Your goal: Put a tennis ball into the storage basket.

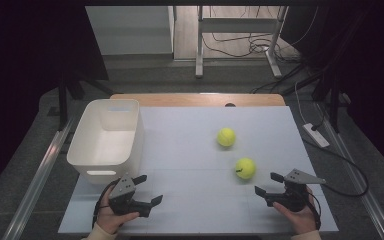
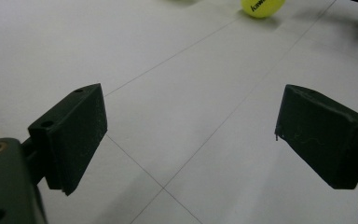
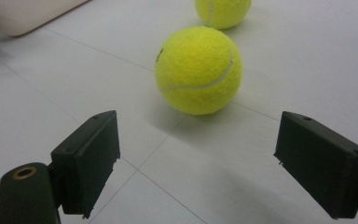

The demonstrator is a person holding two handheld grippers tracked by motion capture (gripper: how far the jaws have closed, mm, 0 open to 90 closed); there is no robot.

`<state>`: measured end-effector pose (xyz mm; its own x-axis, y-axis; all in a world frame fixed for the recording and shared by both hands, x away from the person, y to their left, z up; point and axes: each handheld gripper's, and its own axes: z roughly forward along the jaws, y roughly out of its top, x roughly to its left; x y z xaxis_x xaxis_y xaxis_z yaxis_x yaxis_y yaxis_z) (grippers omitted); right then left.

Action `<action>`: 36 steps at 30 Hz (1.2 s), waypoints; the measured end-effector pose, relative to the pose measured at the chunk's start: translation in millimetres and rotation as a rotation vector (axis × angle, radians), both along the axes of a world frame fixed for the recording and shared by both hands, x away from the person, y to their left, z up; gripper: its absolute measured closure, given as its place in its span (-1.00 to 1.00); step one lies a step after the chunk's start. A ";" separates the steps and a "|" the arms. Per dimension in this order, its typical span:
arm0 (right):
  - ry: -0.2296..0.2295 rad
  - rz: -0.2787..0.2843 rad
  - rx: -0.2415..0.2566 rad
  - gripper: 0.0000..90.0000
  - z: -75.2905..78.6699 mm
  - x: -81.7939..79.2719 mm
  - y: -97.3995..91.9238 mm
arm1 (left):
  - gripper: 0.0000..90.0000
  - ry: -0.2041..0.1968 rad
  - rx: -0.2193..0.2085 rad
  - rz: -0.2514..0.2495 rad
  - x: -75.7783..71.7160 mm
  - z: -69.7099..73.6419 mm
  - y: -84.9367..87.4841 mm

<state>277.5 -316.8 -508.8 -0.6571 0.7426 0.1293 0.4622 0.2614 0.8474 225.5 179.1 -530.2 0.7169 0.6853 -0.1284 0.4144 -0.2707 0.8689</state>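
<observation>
Honestly, right gripper (image 1: 269,183) jaws gape wide near the tennis ball (image 1: 245,168); a nudge could roll it off the worktop's (image 1: 190,150) edge.

A bin (image 1: 107,137) sits at the table's (image 1: 190,145) left. Two balls lie right of centre, one ball (image 1: 226,137) above the other (image 1: 245,168).
</observation>
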 end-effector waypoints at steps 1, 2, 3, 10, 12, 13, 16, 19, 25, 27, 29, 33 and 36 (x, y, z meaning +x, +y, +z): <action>0.001 0.003 -0.001 -0.70 -0.3 0.3 0.4 | -0.79 0.000 0.001 0.000 0.0 0.0 0.0; 0.001 0.002 -0.006 -0.70 -0.6 0.4 0.6 | -0.79 0.000 0.001 0.001 0.0 0.0 -0.1; 0.002 0.003 -0.007 -0.70 -0.8 0.4 0.8 | -0.79 0.000 0.001 0.001 0.0 0.0 -0.2; 0.004 0.002 -0.001 -0.69 -1.6 0.7 0.4 | -0.80 0.006 0.004 -0.005 0.4 0.4 -1.7; 0.005 0.004 -0.001 -0.69 -2.0 0.8 0.8 | -0.80 0.007 0.005 -0.003 0.6 0.7 -2.3; 0.005 0.006 -0.003 -0.69 -2.1 0.8 1.0 | -0.80 0.006 0.006 -0.003 0.8 0.8 -2.8; 0.006 0.007 -0.001 -0.69 -2.5 1.1 1.1 | -0.80 0.000 0.014 0.001 1.4 1.4 -5.0; 0.009 0.010 -0.001 -0.69 -3.0 2.5 0.7 | -0.81 -0.003 0.013 0.002 1.6 3.0 -6.8; 0.013 0.021 0.010 -0.69 -4.7 6.3 -0.1 | -0.81 -0.008 0.011 0.010 0.2 9.1 -8.2; 0.013 0.026 0.012 -0.69 -5.0 6.9 0.0 | -0.81 -0.006 0.006 0.018 -0.3 10.8 -8.1; 0.015 0.029 0.016 -0.69 -5.0 7.4 -0.1 | -0.81 -0.002 0.001 0.023 -0.5 12.5 -8.0; 0.014 0.029 0.022 -0.69 -4.3 9.2 0.2 | -0.81 -0.001 0.003 0.022 -2.2 15.3 -9.5; 0.015 0.035 0.027 -0.69 -4.2 10.6 1.8 | -0.81 -0.004 0.009 0.031 -2.2 18.5 -10.1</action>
